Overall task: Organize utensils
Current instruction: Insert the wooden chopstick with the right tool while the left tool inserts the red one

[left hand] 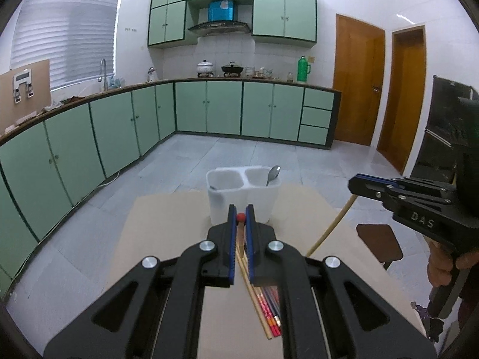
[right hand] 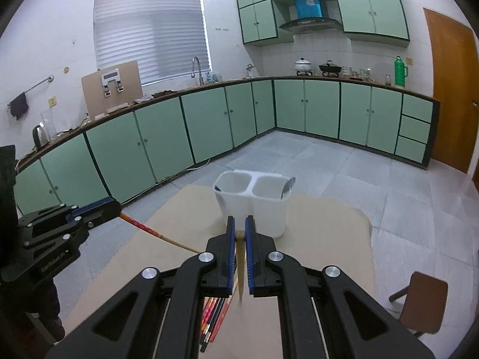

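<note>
Both hand-held grippers (left hand: 241,212) (right hand: 240,224) pinch one chopstick (right hand: 155,233) each.

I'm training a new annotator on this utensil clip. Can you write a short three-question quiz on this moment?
1. True or false: the left gripper and the right gripper each clamp an end of the same wooden chopstick with a red-patterned end.
2. Which compartment of the white plastic two-compartment utensil holder holds the metal spoon? A) left B) right
3. Fill in: more chopsticks lie on the beige ______.

Key: 1 true; 2 B; 3 table.
</note>
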The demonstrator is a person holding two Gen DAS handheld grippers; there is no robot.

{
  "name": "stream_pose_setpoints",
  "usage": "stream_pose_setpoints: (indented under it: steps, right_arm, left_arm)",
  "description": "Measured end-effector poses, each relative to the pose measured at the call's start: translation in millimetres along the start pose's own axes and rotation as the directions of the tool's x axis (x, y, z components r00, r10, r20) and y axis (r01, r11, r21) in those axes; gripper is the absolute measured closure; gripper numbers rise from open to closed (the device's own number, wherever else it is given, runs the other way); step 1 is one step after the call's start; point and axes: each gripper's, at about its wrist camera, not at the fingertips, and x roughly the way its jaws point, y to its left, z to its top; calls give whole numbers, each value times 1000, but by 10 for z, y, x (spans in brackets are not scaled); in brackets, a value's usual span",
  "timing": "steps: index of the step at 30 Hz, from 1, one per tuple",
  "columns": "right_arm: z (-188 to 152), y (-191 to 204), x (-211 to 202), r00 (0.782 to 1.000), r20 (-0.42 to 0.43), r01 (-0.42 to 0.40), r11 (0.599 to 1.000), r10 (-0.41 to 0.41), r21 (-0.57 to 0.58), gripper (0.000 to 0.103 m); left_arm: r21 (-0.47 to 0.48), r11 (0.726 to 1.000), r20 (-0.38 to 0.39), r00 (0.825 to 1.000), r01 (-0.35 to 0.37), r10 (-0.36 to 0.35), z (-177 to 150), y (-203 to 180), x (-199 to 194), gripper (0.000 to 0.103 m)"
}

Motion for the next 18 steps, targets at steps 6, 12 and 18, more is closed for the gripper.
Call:
stream_pose_setpoints:
  steps: [6,12,18]
  right_arm:
    - [356,-34,-47,999,46,-7,999,9,-31,97]
    - [803,-110,-98,990,143,17,999,-10,-43,97]
    - [1219,-188,55,975,219,52,998,-44,-34,97]
  left_arm:
    - [1,1000,69,997,19,-19,304,20,-108,98]
    - [20,1000,172,985,1,-5,708,19,-145,98]
    - [23,1000,222,975,-12,7,1102,-31,105,98]
